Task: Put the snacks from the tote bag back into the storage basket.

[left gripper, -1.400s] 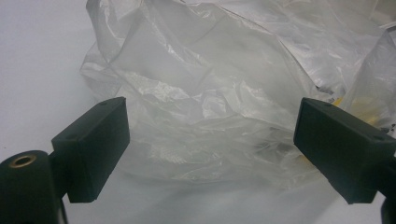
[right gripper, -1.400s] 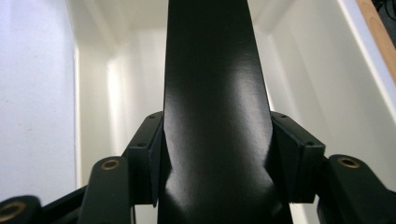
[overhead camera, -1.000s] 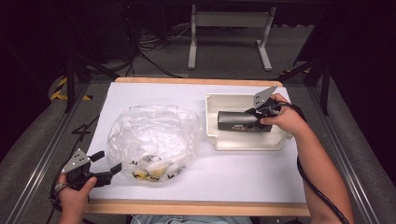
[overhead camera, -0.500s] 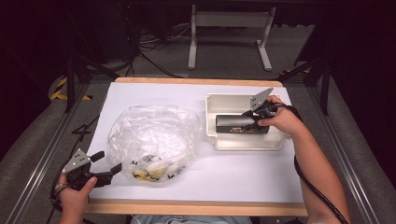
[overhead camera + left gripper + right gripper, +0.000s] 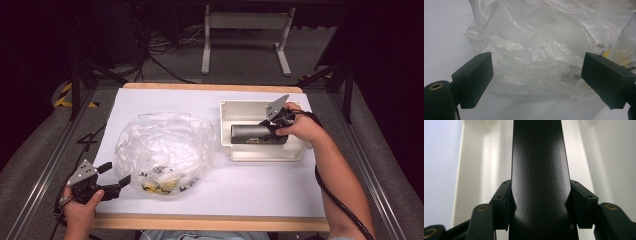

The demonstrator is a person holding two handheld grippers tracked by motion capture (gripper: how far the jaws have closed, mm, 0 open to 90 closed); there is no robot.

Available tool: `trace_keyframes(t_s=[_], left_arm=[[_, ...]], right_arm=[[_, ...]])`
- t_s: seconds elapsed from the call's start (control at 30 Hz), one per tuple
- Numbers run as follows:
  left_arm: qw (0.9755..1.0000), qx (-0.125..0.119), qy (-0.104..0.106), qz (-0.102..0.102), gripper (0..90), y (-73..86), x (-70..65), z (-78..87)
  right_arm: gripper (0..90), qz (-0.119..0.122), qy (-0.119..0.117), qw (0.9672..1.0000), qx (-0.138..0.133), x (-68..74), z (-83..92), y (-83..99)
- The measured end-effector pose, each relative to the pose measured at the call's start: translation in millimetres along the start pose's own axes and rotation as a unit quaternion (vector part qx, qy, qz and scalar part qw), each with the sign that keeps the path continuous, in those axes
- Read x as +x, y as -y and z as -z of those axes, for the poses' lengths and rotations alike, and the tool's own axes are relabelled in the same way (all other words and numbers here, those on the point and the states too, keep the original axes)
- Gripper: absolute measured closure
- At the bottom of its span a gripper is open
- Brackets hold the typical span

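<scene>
High view: right gripper [image 5: 267,131] clamped on the dark cylinder [image 5: 250,134], nudged a touch further left inside the white bin [image 5: 260,152] than a second ago, so probably settling it in rather than lifting out. Left gripper [image 5: 116,179] parked by the clear plastic bag [image 5: 165,145], no real shift.

Left gripper view: jaws spread wide, nothing between them, bag [image 5: 541,47] just ahead, yellow bits showing through.

Right gripper view: pads [image 5: 502,203] pinching both sides of the cylinder [image 5: 540,182], white bin walls [image 5: 474,170] behind.
</scene>
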State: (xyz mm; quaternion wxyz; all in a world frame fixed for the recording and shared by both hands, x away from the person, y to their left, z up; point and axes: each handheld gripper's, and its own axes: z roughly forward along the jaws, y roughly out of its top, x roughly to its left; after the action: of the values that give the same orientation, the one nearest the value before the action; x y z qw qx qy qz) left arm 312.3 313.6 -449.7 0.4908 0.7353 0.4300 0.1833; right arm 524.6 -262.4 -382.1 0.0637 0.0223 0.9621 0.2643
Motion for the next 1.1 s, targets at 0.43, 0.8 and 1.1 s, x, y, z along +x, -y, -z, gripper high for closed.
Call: trace_keyframes(t_s=[0.43,0.8,1.1], left_arm=[[1.0,0.001,0.002,-0.001,11.4,-0.4,-0.2,-0.1],[1.0,0.0,0.003,-0.002,11.4,-1.0,-0.2,0.3],[1.0,-0.003,0.002,-0.001,11.4,-1.5,-0.1,0.7]], right_arm=[[30.4,-0.005,0.03,0.9995,-0.01,2.9,7.1,-0.8],[21.4,-0.049,0.065,0.9949,-0.061,12.9,38.0,-16.2],[16.4,-0.086,0.084,0.9863,-0.113,28.2,62.5,-31.3]])
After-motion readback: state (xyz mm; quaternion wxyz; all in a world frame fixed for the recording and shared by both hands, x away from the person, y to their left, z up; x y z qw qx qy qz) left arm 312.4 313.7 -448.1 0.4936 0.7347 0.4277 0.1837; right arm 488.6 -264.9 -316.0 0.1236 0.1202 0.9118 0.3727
